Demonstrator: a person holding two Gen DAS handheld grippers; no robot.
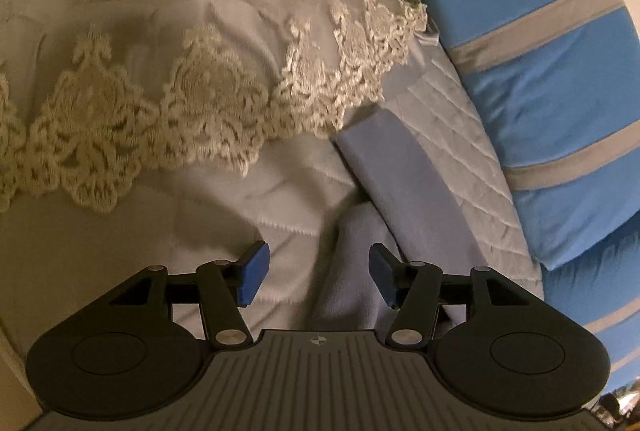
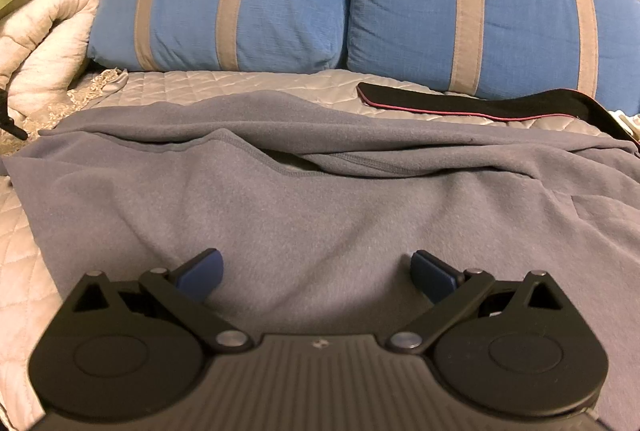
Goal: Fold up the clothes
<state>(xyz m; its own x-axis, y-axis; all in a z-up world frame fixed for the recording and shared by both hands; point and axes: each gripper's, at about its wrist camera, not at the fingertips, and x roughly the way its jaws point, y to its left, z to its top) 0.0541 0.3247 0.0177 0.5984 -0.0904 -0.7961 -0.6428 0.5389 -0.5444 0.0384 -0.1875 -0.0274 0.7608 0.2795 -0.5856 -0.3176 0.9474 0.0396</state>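
- You will find no readable words, brand names, labels or numbers in either view.
- The only sign is a small round crosshair mark, low in the centre of the left wrist view, on the ribbed grey body of the left gripper.
- In the right wrist view, a similar small mark sits at the same spot, low centre, on the ribbed body of the right gripper; it is too blurred for you to make out.
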